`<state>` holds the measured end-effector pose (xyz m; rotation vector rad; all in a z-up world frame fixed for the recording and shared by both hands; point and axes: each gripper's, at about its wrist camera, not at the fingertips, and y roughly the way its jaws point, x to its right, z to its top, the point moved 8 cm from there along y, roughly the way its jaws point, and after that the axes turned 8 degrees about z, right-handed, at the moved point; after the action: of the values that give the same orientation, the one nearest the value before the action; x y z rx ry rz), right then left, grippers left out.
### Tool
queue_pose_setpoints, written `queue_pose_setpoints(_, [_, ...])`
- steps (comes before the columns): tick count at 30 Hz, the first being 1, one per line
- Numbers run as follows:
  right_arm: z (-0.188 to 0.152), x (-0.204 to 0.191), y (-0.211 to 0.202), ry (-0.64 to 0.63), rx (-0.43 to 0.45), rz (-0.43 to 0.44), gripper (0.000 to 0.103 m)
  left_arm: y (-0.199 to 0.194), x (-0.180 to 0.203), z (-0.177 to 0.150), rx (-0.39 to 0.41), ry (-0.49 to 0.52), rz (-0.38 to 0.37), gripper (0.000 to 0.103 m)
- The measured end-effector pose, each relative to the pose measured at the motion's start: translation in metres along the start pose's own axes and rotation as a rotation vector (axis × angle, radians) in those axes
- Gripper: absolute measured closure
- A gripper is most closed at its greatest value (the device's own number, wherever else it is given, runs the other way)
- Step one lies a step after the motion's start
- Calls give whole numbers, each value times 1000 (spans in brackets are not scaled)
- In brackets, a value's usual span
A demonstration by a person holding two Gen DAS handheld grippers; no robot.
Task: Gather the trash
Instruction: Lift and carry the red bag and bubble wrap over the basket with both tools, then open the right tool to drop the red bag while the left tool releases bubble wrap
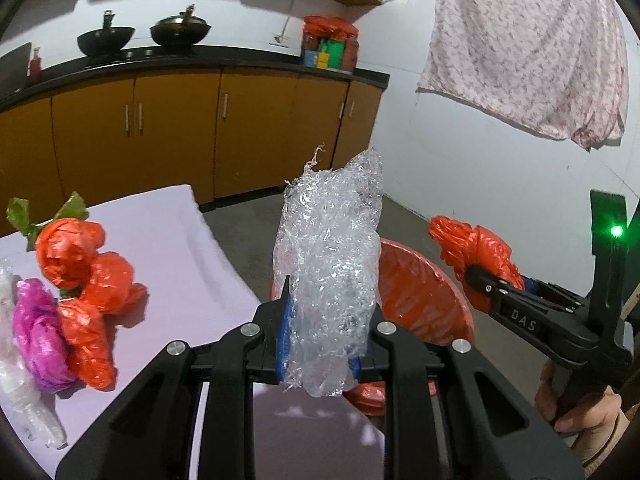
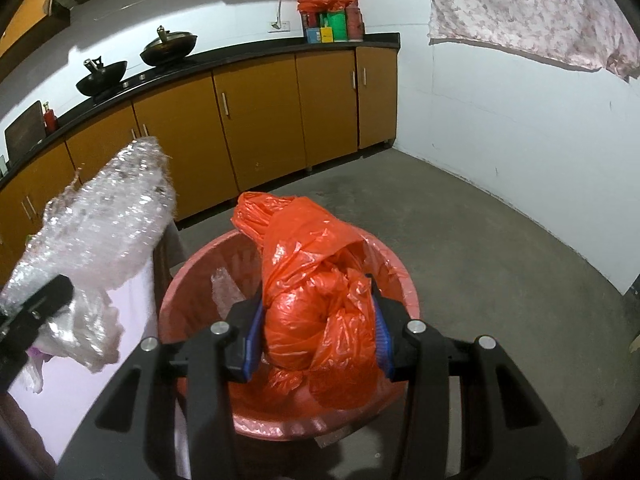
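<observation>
Crumpled clear plastic wrap [image 1: 328,264] is clamped in the left hand-held gripper [image 1: 320,332], frame centre; crumpled orange plastic bag [image 2: 316,300] is clamped in the right hand-held gripper [image 2: 318,336], above the red plastic basket [image 2: 400,280].

A: What sort of place is this?
B: A home kitchen: two woks [image 1: 144,38] sit on a black worktop [image 2: 248,54] above orange cabinets [image 2: 256,128], concrete floor [image 2: 460,232] below.
</observation>
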<state>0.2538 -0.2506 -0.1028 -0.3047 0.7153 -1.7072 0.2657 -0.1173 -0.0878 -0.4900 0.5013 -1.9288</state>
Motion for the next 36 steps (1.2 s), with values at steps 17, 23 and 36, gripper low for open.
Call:
queue_pose_setpoints(17, [8,14,24,57,0,10,56,36,18,-8,-65,44,-31,81])
queue_pose_setpoints(23, [9,21,31,77,5,26,47,47,22,-13,-87,47,-27,69])
queue_pose_setpoints(36, [4,36,34,98,-3,12,41,56,22,-20,-112,47,-21,56])
